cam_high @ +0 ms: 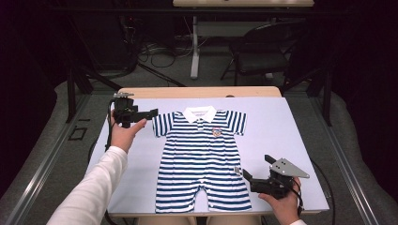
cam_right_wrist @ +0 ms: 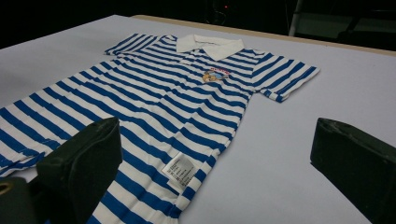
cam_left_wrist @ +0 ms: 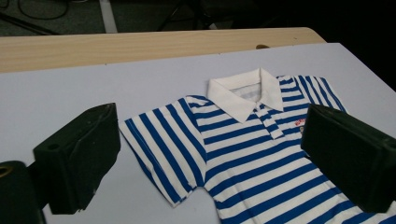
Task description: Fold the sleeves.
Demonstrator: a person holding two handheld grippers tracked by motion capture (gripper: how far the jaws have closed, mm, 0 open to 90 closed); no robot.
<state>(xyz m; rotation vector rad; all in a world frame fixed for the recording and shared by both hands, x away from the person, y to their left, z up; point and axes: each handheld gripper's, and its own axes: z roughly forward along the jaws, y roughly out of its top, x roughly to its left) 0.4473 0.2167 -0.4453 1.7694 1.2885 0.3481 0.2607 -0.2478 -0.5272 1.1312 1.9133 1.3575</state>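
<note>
Blue-and-white striped romper (cam_high: 202, 159) spread flat and face up on the pale sheet (cam_high: 291, 140) over the table, roughly mid-sheet in the high view. Long axis running from near edge to far edge: white collar (cam_high: 200, 113) toward the far side, the two short legs toward the person, hems close to the sheet's near edge. Sleeves reaching out to either side just below the collar. Small badge (cam_high: 216, 131) on the chest, a white label (cam_right_wrist: 180, 170) at the side seam low on the person's right. Bare sheet on both flanks of the garment, wider on the right; a strip of wooden tabletop (cam_high: 197, 92) showing beyond the sheet's far edge. Left gripper (cam_high: 151, 114) held in the left hand (cam_high: 123, 133) at the far-left of the sheet, jaws parted and empty, tips pointing at the left sleeve (cam_left_wrist: 163, 149) and just short of its cuff; that sleeve framed between the jaws in the left gripper view. Right gripper (cam_high: 245, 174) held in the right hand (cam_high: 284, 201) near the front-right, jaws spread wide and holding nothing, tips just beside the romper's right hem near the label.
</note>
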